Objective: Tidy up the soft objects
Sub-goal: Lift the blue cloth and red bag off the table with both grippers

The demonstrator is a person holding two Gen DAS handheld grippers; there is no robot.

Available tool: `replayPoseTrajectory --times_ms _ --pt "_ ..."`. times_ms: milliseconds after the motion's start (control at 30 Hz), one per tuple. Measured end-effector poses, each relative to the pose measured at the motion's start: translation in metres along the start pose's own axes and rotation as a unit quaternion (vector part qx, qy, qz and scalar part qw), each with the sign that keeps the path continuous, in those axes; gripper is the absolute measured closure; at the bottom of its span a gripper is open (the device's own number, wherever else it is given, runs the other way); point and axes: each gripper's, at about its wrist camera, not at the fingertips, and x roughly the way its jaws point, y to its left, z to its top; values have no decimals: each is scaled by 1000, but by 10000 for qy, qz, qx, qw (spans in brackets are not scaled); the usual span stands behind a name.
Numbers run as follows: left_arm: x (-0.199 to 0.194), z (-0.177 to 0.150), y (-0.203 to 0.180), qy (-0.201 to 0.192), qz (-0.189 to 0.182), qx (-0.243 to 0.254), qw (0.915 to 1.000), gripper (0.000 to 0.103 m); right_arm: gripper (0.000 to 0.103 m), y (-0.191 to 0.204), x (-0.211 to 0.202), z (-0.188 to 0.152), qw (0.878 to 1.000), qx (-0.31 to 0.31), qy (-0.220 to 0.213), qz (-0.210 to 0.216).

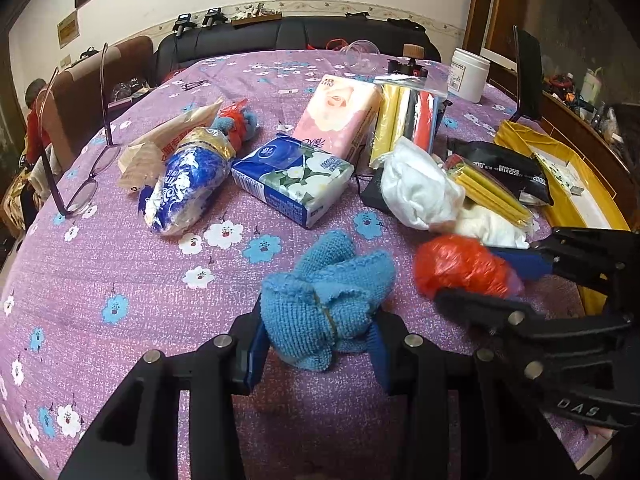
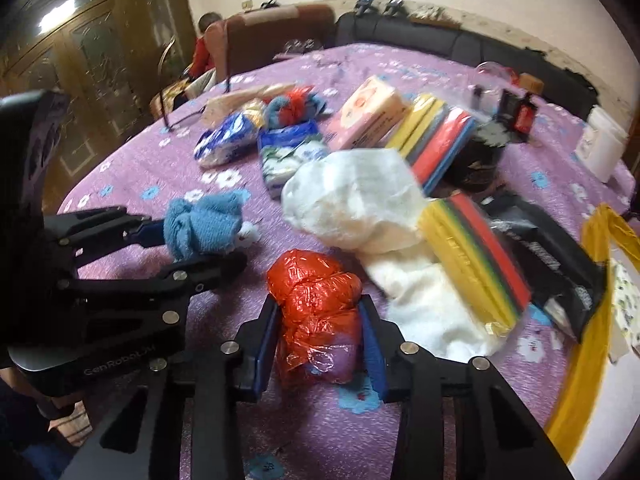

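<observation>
A crumpled blue towel (image 1: 328, 288) sits on the purple flowered tablecloth (image 1: 120, 264), and my left gripper (image 1: 318, 346) is shut on it, blue pads pressing both sides. The right wrist view shows the same towel (image 2: 204, 228) held in the left gripper (image 2: 192, 248). A wadded red plastic bag (image 2: 316, 300) fills the space between the pads of my right gripper (image 2: 320, 340), which is shut on it just above the cloth. In the left wrist view the red bag (image 1: 460, 264) and right gripper (image 1: 492, 280) are close to the right of the towel.
Behind lie white cloths (image 2: 360, 196), packs of coloured sheets (image 2: 476, 256), a black pouch (image 2: 560, 268), tissue packs (image 1: 292, 180) (image 1: 340, 116), a blue-white wrapped roll (image 1: 188, 184) and glasses (image 1: 88, 184). A yellow container (image 1: 576, 184) stands at the right edge, a white jar (image 1: 470, 74) at the back.
</observation>
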Motion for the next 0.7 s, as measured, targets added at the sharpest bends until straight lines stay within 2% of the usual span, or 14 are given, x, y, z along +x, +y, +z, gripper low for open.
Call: replayPoseTrajectory --times_ms 167,567,700 --pt "1 0 -3 18 66 68 10000 62 62 -10 -13 -2 9992 211 -326 -126" --pt "2 -1 -7 39 168 128 9998 61 62 -15 -20 -4 9978 403 -504 -155" --pt "0 -2 -7 -8 162 134 9998 64 62 -16 -22 -4 9974 439 -542 -163"
